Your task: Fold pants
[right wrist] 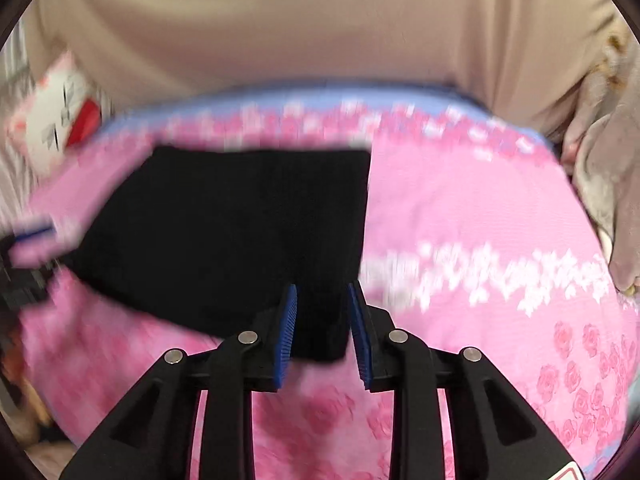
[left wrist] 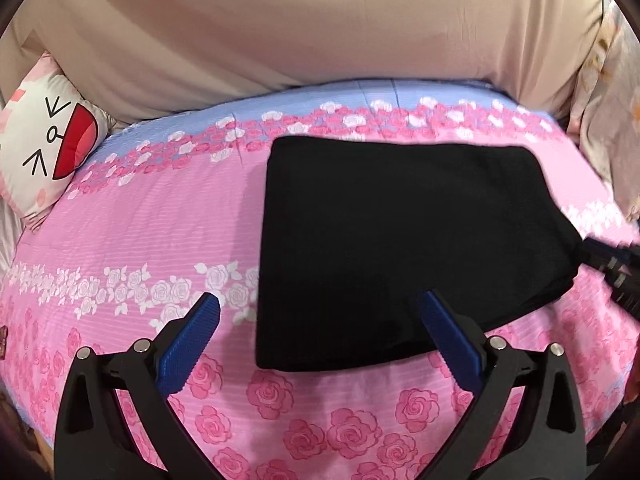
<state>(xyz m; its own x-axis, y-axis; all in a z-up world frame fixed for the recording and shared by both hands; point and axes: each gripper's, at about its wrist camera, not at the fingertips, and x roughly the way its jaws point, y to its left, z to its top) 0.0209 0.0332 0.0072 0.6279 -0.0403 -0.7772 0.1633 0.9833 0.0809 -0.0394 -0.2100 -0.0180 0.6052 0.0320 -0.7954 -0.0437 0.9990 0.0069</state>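
1. The black pants (left wrist: 400, 248) lay folded into a compact rectangle on the pink rose-print bedspread (left wrist: 132, 220), toward its middle, with the cartoon-face pillow (left wrist: 44, 152) well apart at the far left corner.
2. Your left gripper (left wrist: 320, 328) stood released, its jaws spread wide and empty; the near edge of the pants fell between the blue pads (left wrist: 188, 344) in view, but neither pad pressed on cloth.
3. Your right gripper (right wrist: 322, 332) stood partly parted over the near right corner of the pants; the pads flanked the corner with gaps showing on both sides, so no grip was in place.
4. Risk, as a judgement: the right wrist view was smeared with motion blur. If you swept that gripper away low, a pad could snag the corner and drag the top layer open.
5. Risk: a lifted right corner could slide the stacked layers out of line.
6. Risk: the soft bedspread could ripple under any push and skew the fold.
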